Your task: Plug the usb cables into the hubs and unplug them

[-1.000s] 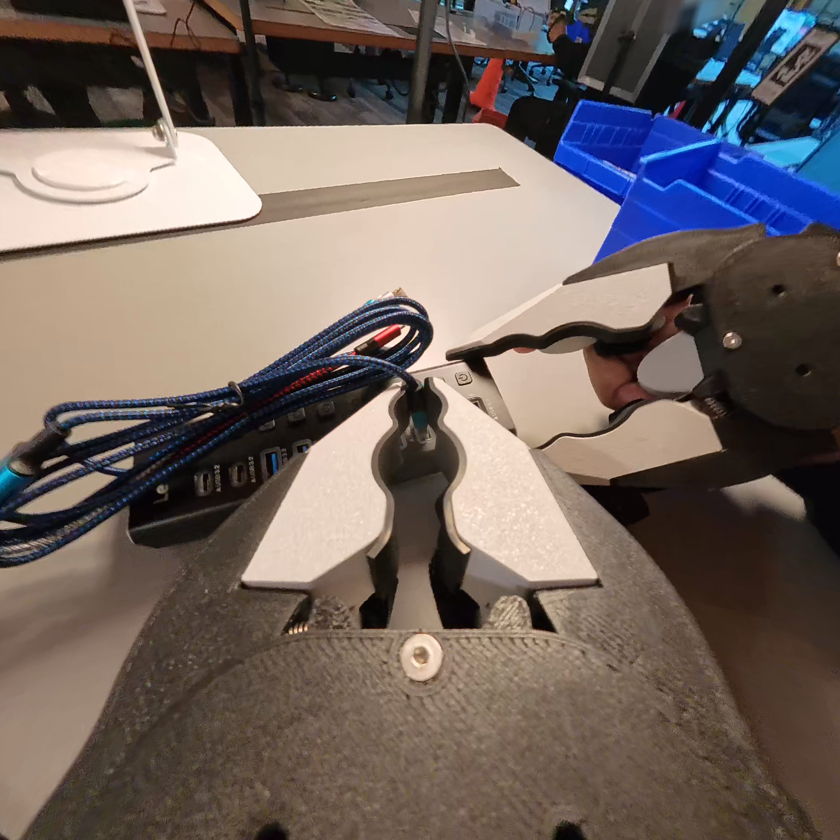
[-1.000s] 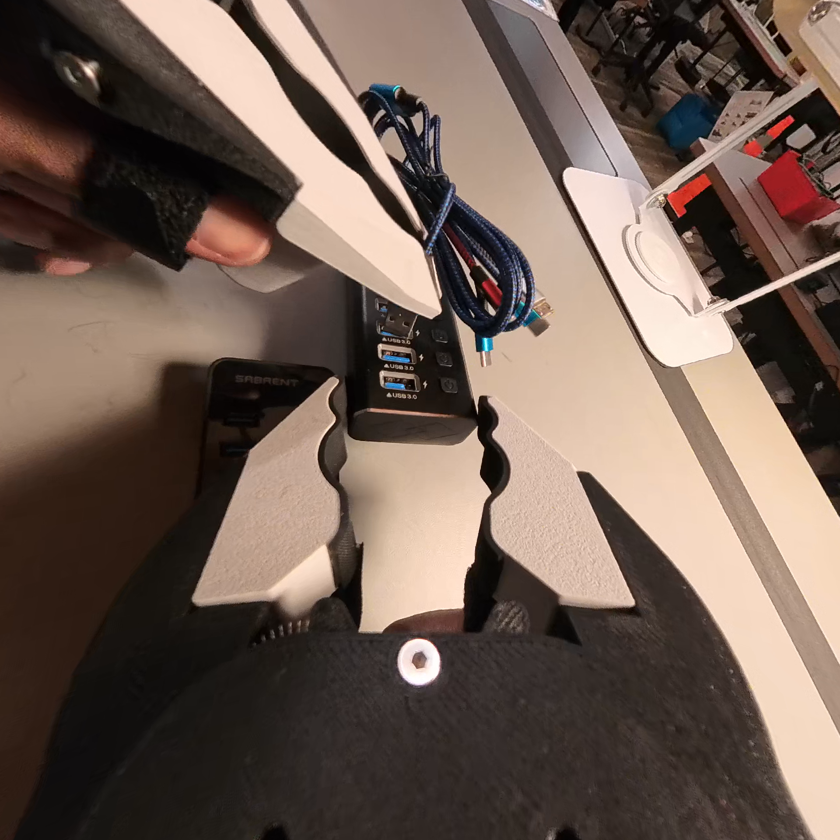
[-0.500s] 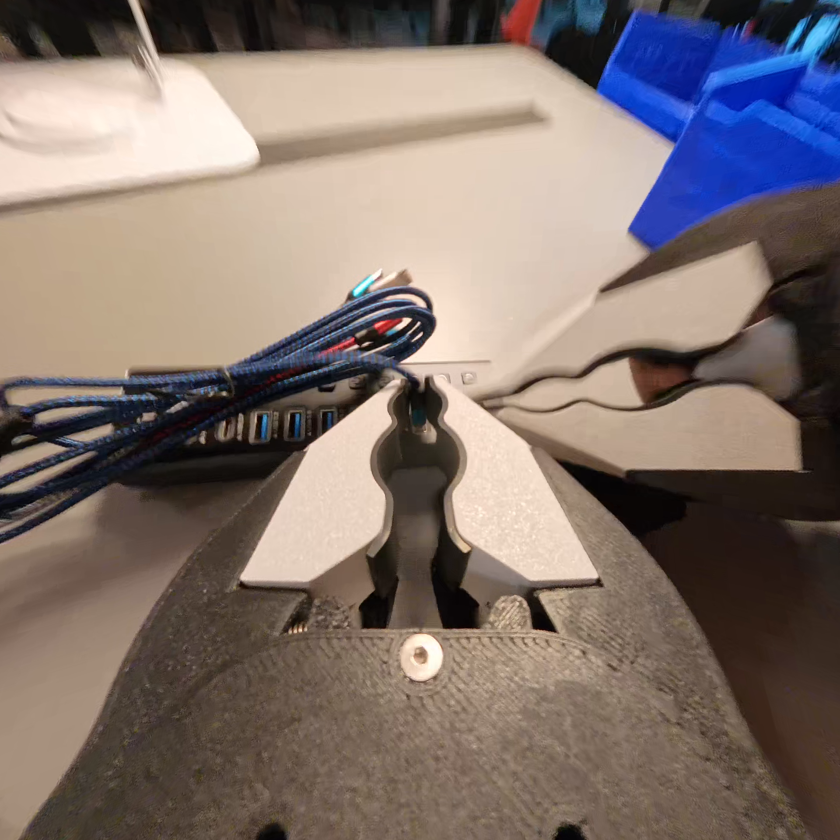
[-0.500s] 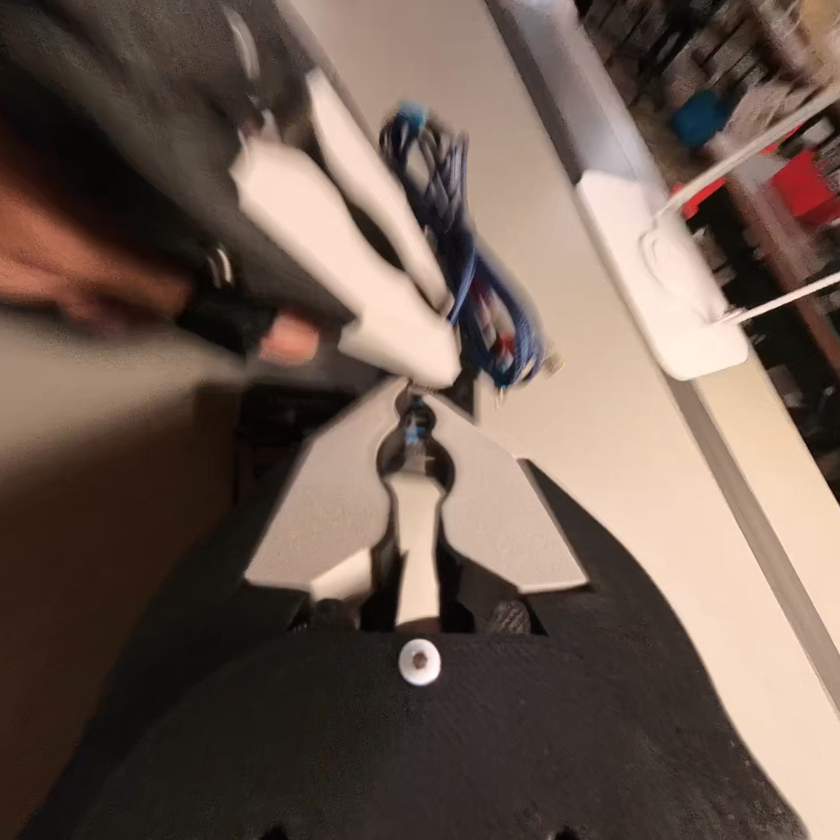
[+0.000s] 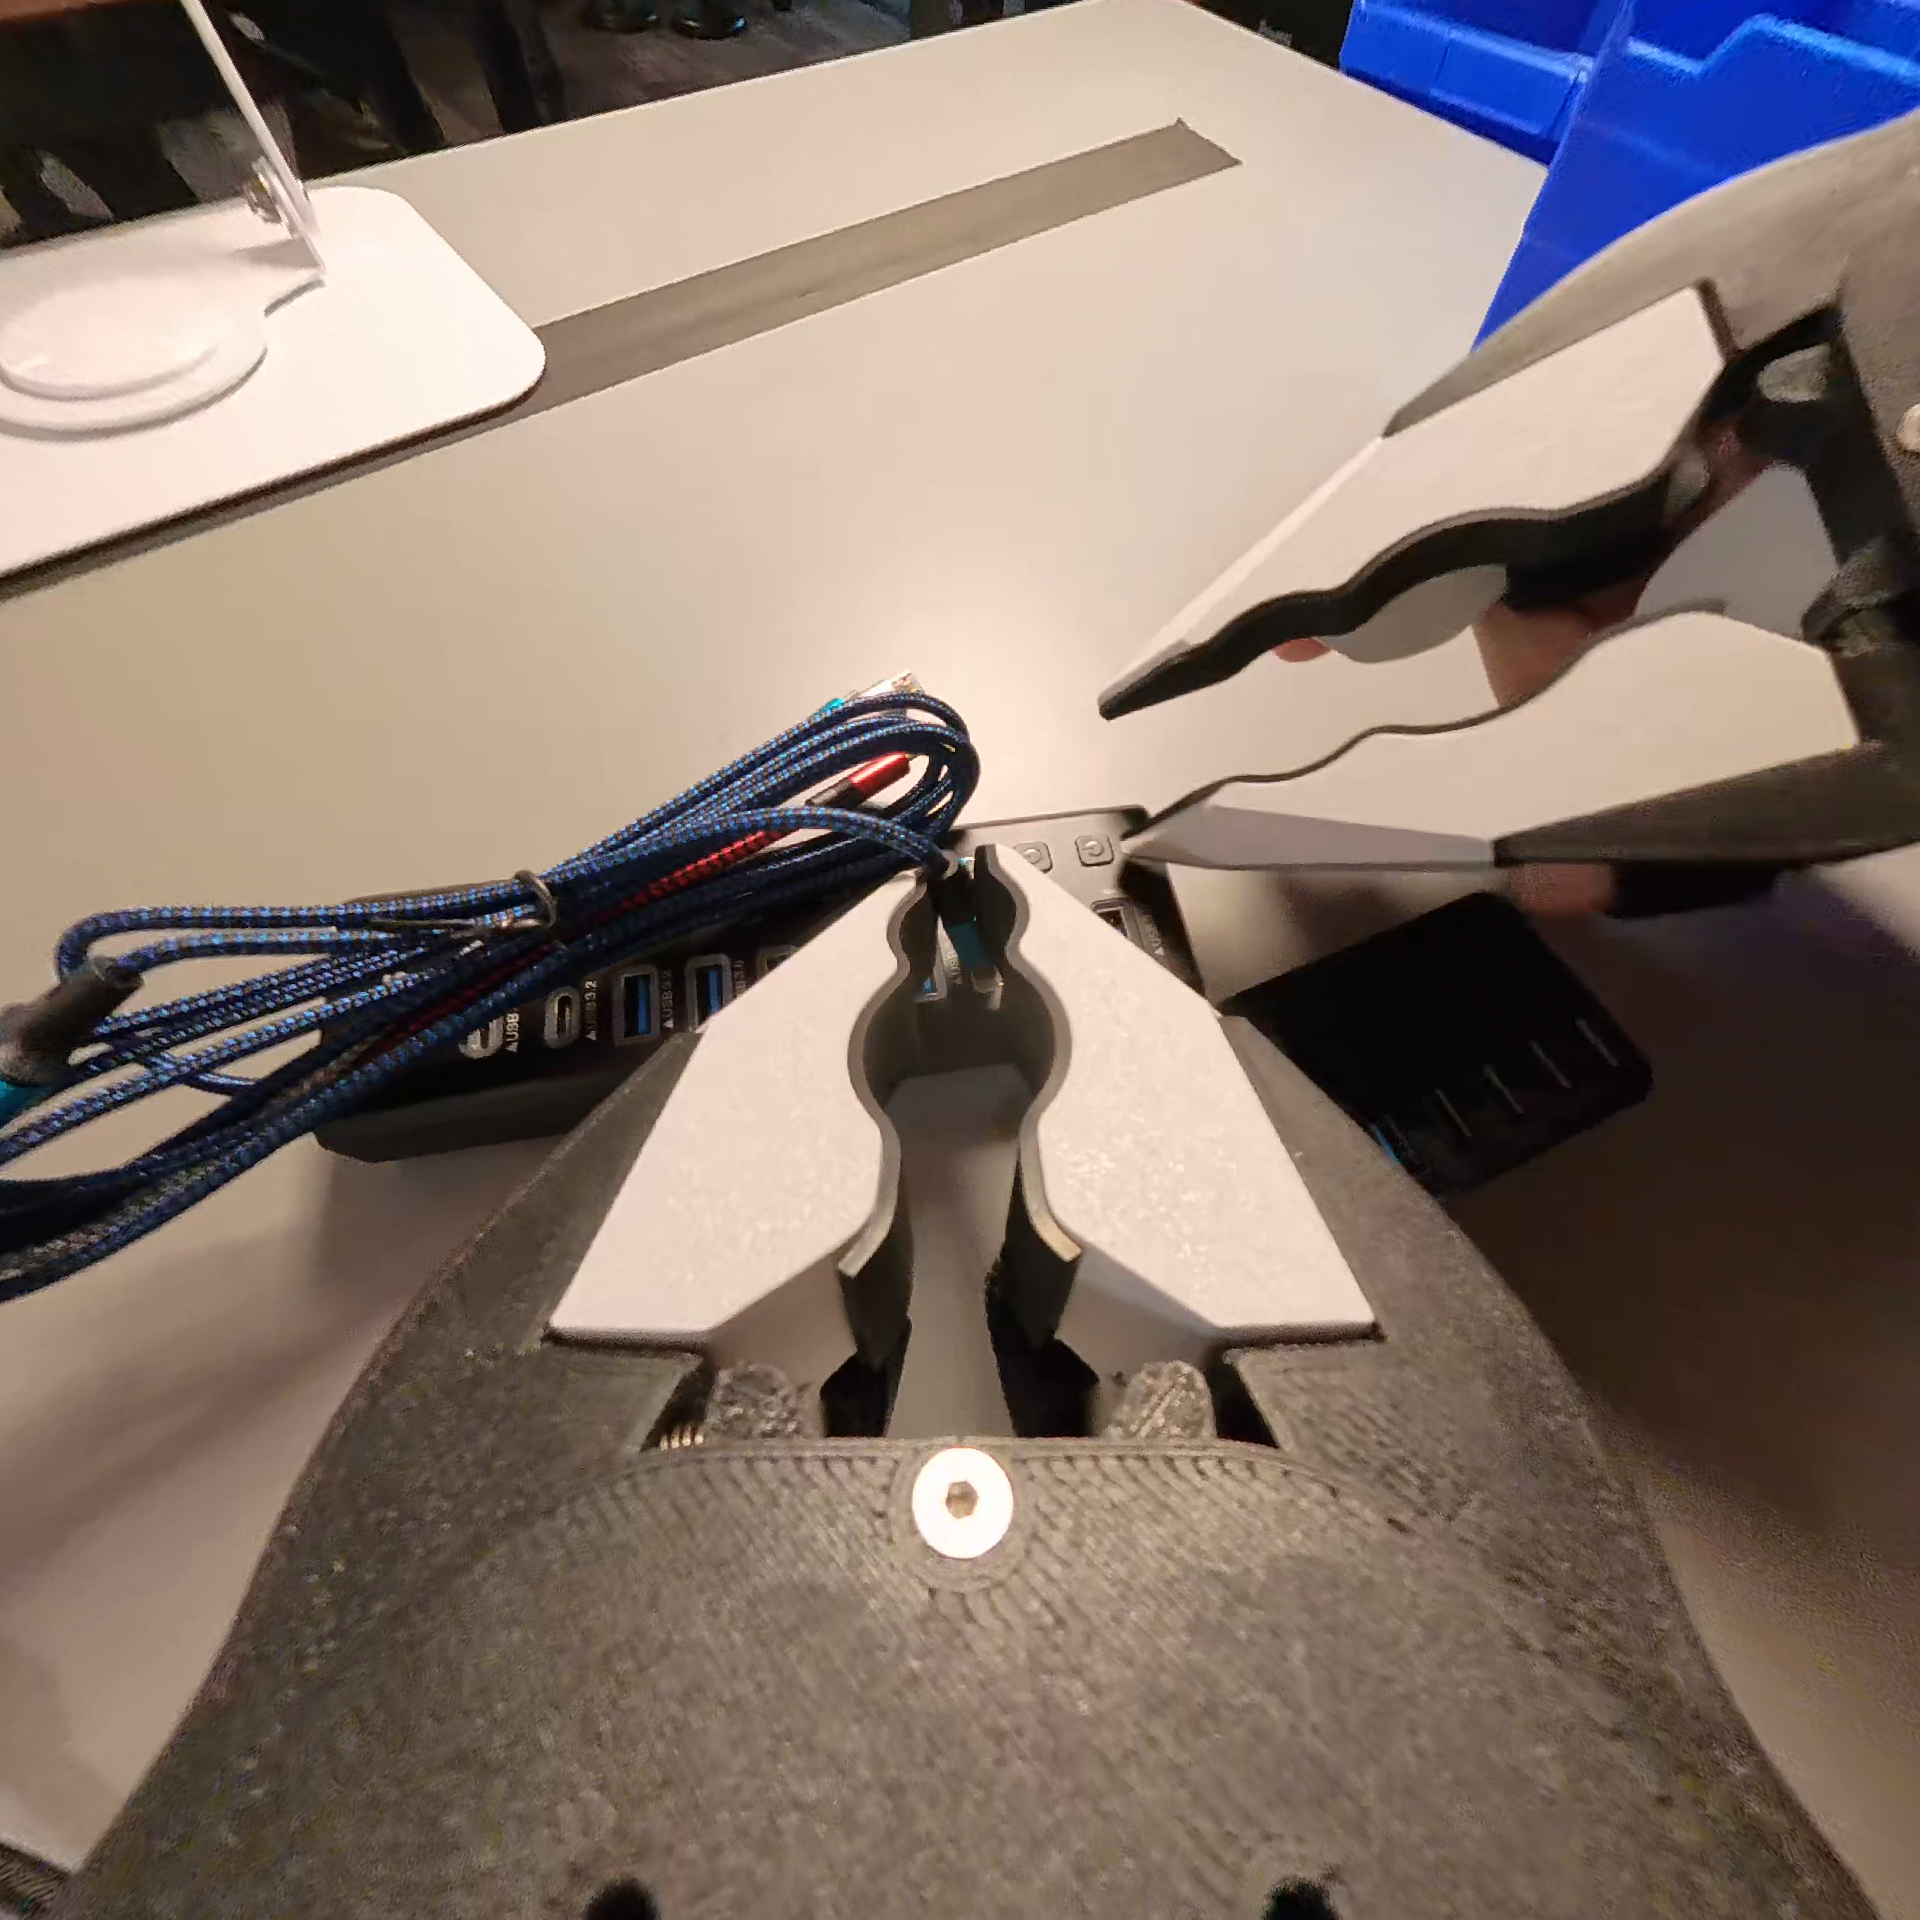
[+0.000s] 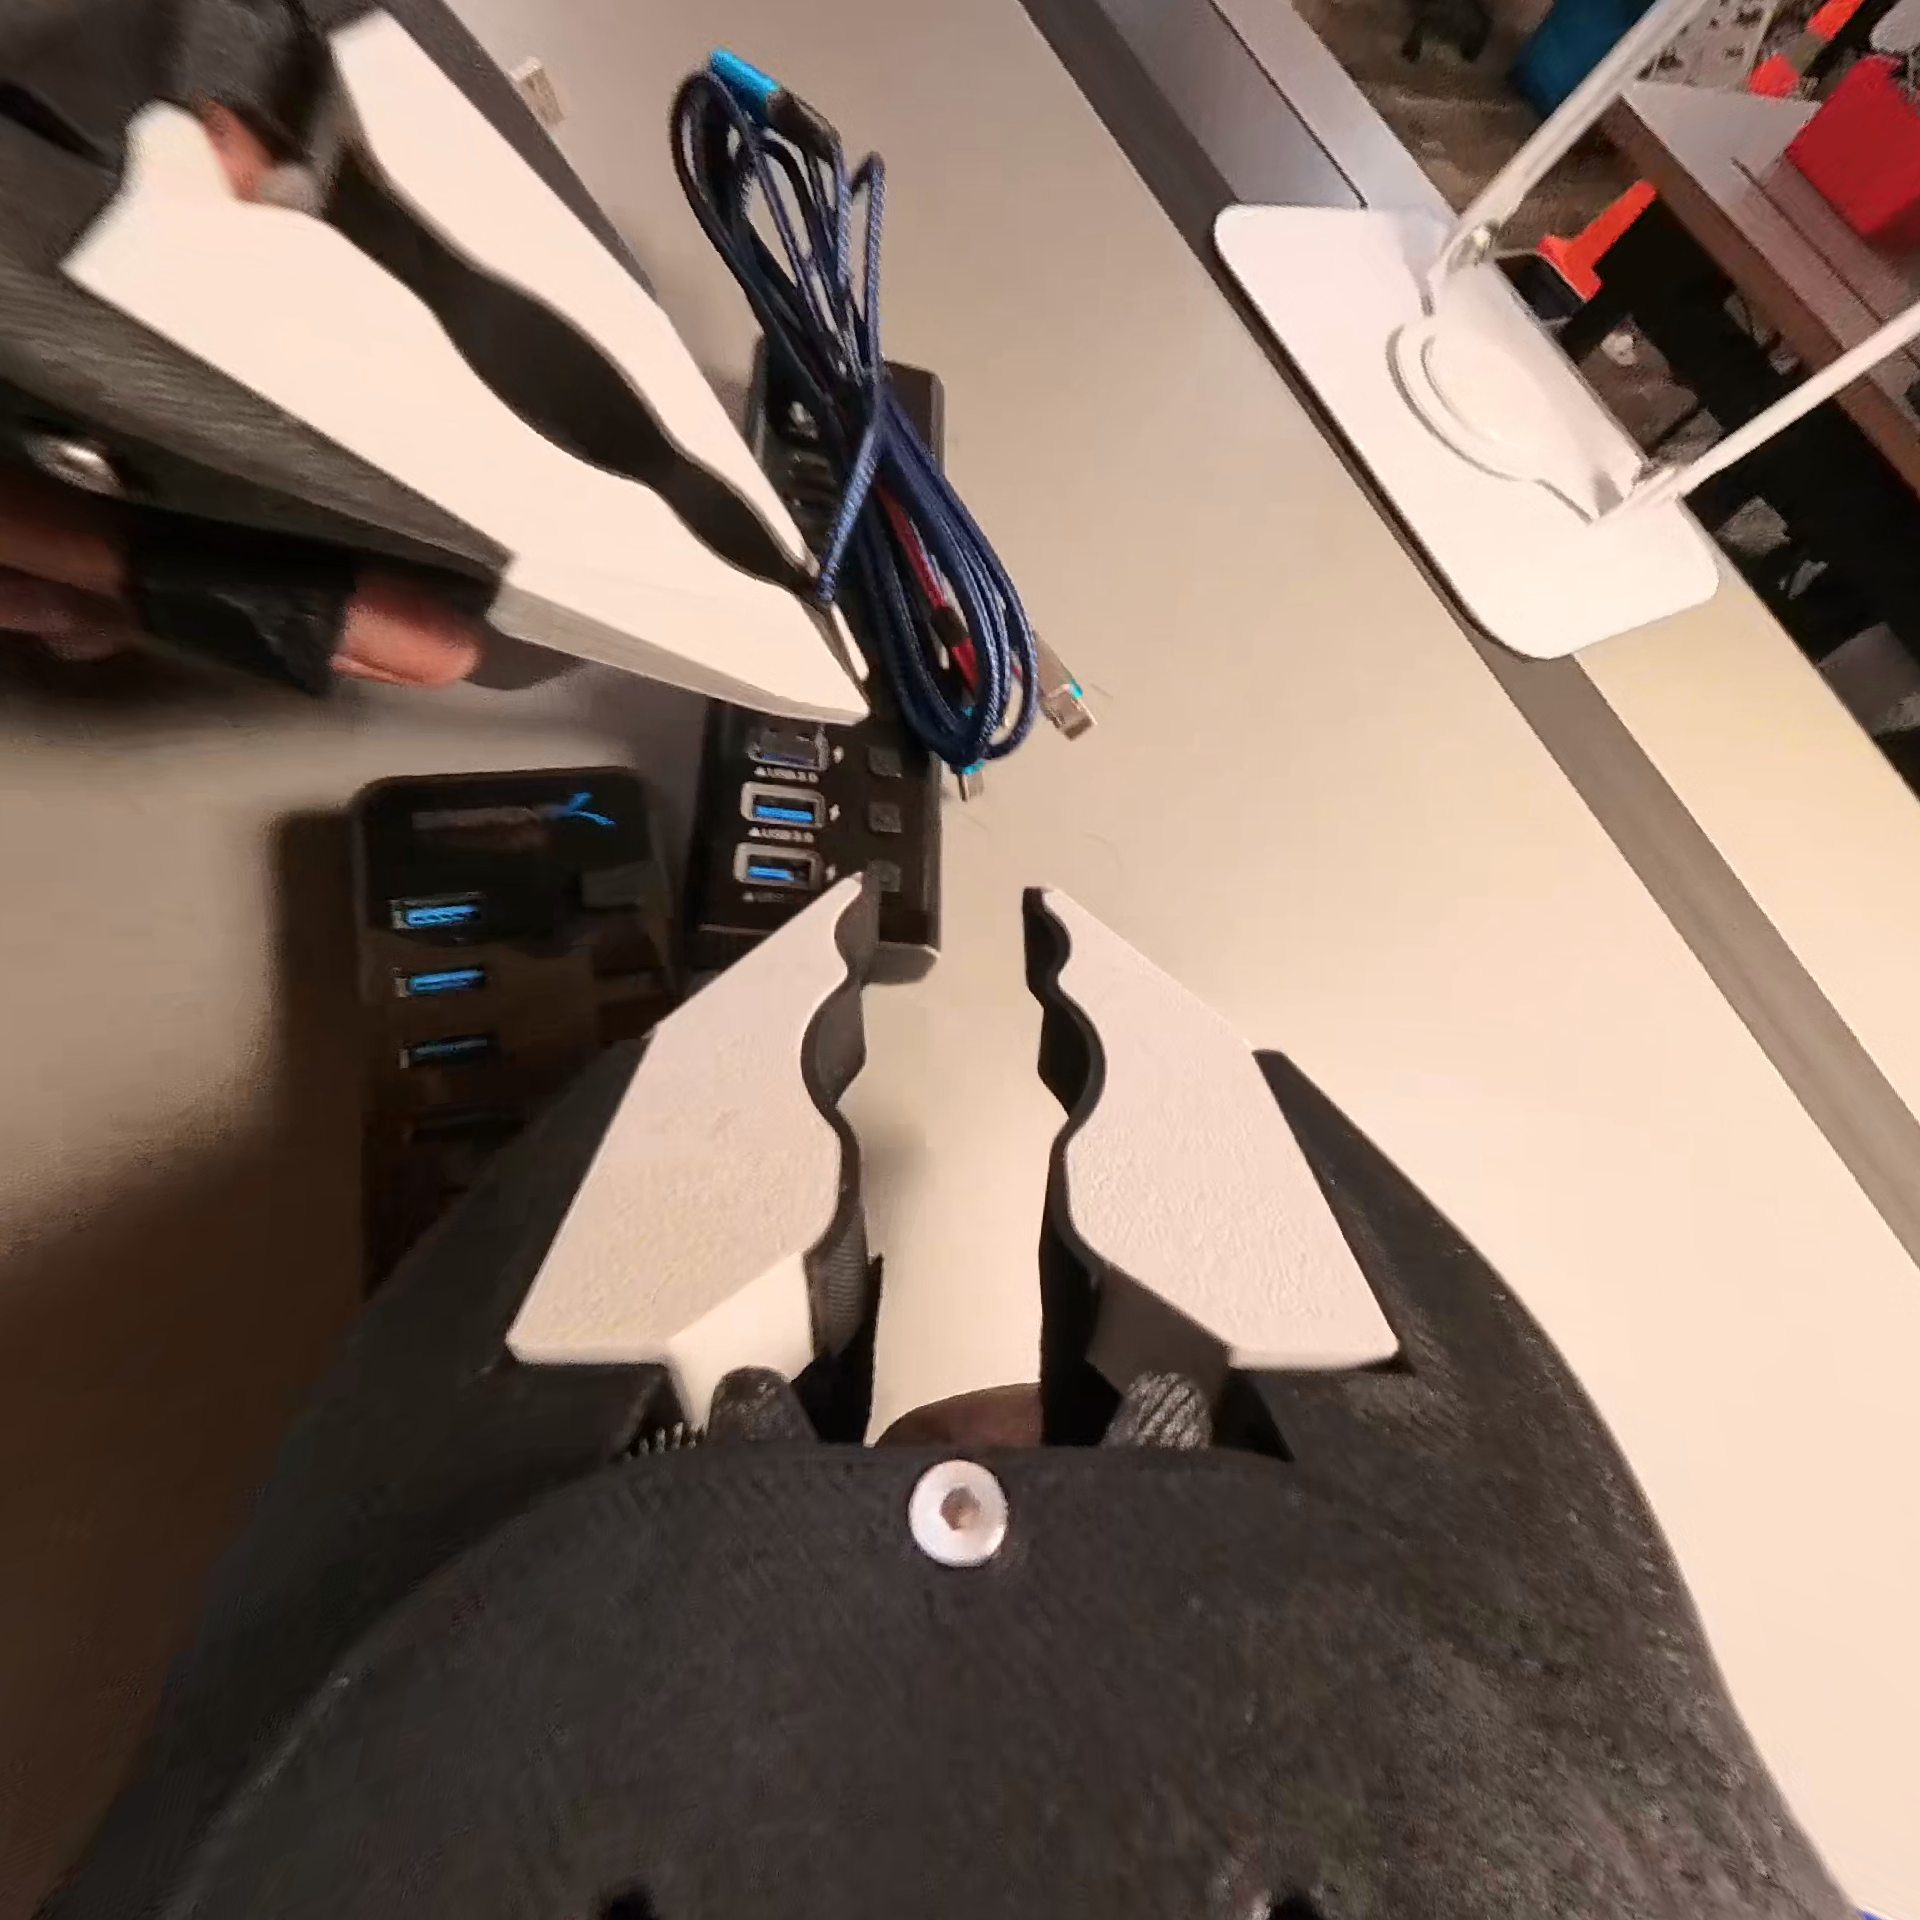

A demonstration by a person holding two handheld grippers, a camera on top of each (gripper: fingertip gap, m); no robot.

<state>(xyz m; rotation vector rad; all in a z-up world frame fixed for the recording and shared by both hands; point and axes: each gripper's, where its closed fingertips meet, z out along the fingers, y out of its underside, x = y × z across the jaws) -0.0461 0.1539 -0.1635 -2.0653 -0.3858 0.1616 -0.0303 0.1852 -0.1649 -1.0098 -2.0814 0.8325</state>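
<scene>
My left gripper (image 5: pixel 956 868) is shut on the teal plug (image 5: pixel 964 940) of a blue braided USB cable bundle (image 5: pixel 499 925). It holds the plug just over the ports of a long black hub (image 5: pixel 623 1023); the plug's metal tip shows. My right gripper (image 6: pixel 943 899) is open and empty at the hub's (image 6: pixel 821 821) near end, one fingertip over its corner. In the left wrist view the right gripper (image 5: pixel 1117 774) has its lower fingertip at the hub's end. A second black hub (image 6: pixel 499 914) lies beside the first and also shows in the left wrist view (image 5: pixel 1455 1049). The bundle (image 6: pixel 904 499) lies along the long hub.
A white lamp base (image 5: pixel 208 343) with a clear stem stands at the far side of the grey table; it also shows in the right wrist view (image 6: pixel 1455 416). Blue plastic bins (image 5: pixel 1662 125) stand past the table's right edge. A dark strip (image 5: pixel 883 249) runs across the tabletop. Tip to tip, the grippers are about 4 centimeters apart.
My right gripper looked nearly shut half a second ago and is open again now, by the hub's end. My left gripper has stayed shut on the plug over the hub.
</scene>
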